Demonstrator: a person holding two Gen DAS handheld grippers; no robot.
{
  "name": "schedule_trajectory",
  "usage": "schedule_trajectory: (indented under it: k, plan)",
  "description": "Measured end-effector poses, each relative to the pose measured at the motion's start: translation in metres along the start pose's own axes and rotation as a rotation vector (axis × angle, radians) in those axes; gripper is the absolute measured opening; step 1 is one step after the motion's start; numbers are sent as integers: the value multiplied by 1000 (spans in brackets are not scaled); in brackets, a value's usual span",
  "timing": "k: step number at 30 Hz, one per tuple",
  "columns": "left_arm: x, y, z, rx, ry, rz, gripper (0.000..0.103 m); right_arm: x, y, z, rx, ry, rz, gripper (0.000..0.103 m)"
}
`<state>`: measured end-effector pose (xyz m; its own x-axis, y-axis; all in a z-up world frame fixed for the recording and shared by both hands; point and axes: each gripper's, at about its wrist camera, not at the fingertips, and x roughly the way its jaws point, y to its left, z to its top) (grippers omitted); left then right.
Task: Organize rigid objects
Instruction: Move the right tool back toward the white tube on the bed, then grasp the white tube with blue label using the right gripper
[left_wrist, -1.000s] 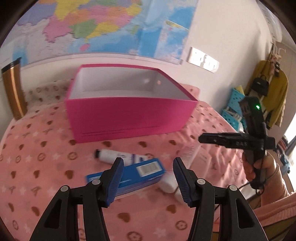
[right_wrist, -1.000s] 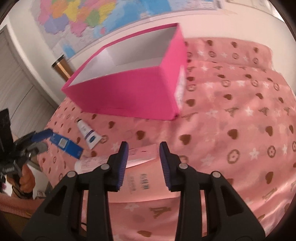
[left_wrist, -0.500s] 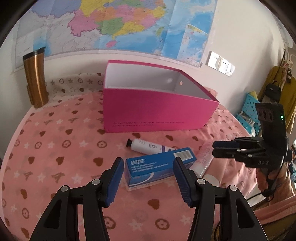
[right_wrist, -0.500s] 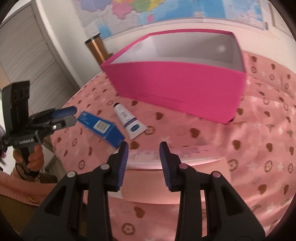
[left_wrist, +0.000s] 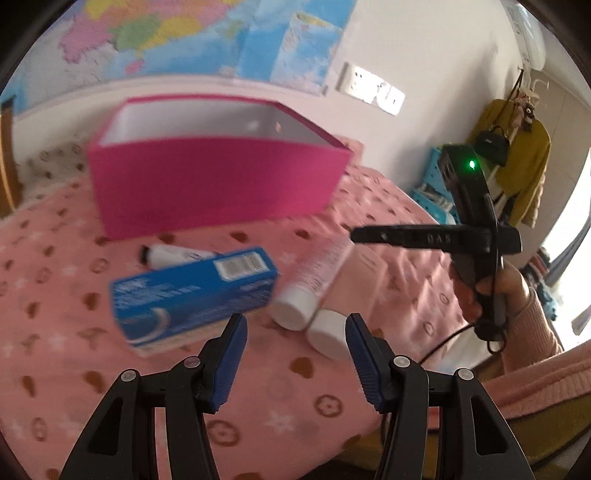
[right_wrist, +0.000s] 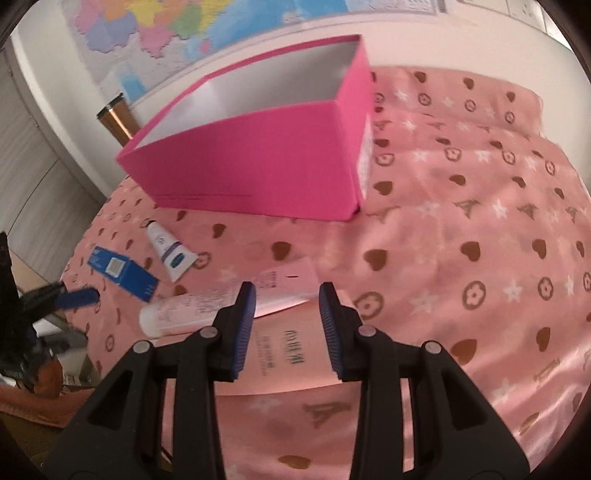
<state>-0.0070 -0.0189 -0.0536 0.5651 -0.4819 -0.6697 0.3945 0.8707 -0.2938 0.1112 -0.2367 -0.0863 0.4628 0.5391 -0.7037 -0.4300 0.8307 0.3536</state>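
An open pink box (left_wrist: 218, 184) (right_wrist: 258, 166) stands on the pink patterned cloth. In front of it lie a blue carton (left_wrist: 192, 291) (right_wrist: 123, 271), a white tube (left_wrist: 173, 254) (right_wrist: 168, 251), a pink tube with a white cap (left_wrist: 314, 273) (right_wrist: 184, 312), a second white cap (left_wrist: 327, 328) and flat pink cartons (right_wrist: 288, 354). My left gripper (left_wrist: 293, 325) (right_wrist: 74, 299) is open and low, just short of the white caps, with the blue carton to its left. My right gripper (right_wrist: 286, 295) (left_wrist: 356, 234) hovers open over the pink cartons, held by a hand in a pink sleeve.
A brown tumbler (right_wrist: 118, 118) stands at the wall left of the box, under a wall map (left_wrist: 184, 33). A blue crate (left_wrist: 436, 184) and a yellow coat (left_wrist: 528, 166) are off to the right. The cloth (right_wrist: 480, 221) right of the box carries nothing.
My left gripper has dropped closer to the cloth and shifted right, so the blue carton now lies left of its jaws. The right view has swung; both jaw gaps look unchanged.
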Motion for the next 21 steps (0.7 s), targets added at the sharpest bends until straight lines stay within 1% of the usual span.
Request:
schedule_trajectory:
  k: [1, 3, 4, 6, 9, 11, 13, 14, 16, 17, 19, 21]
  plan:
    - [5, 0, 0, -7, 12, -5, 56, 0, -1, 1, 8, -2, 5, 39]
    - [9, 1, 0, -13, 29, 9, 56, -2, 3, 3, 3, -18, 21, 39]
    - [8, 1, 0, -9, 24, 18, 56, -3, 7, 4, -9, -24, 26, 39]
    - [-3, 2, 3, 2, 1, 24, 56, -4, 18, 8, -48, -36, 49, 39]
    - [-29, 7, 13, 34, -74, 35, 56, 3, 39, 15, -97, -27, 108, 39]
    - [-44, 15, 25, 39, -123, 72, 56, 16, 54, 20, -129, -5, 146, 39]
    - [-50, 23, 35, 40, -139, 120, 56, 30, 66, 23, -153, 23, 158, 39]
    - [-50, 29, 41, 40, -138, 152, 56, 38, 70, 24, -161, 42, 160, 39]
    - [-44, 43, 49, 36, -120, 189, 56, 53, 76, 25, -165, 85, 159, 38]
    - [-37, 52, 55, 30, -96, 207, 56, 60, 79, 26, -173, 105, 158, 34]
    - [-26, 64, 60, 25, -63, 217, 55, 69, 83, 25, -188, 138, 157, 32]
    - [-14, 78, 62, 13, -21, 204, 54, 75, 86, 24, -201, 162, 156, 32]
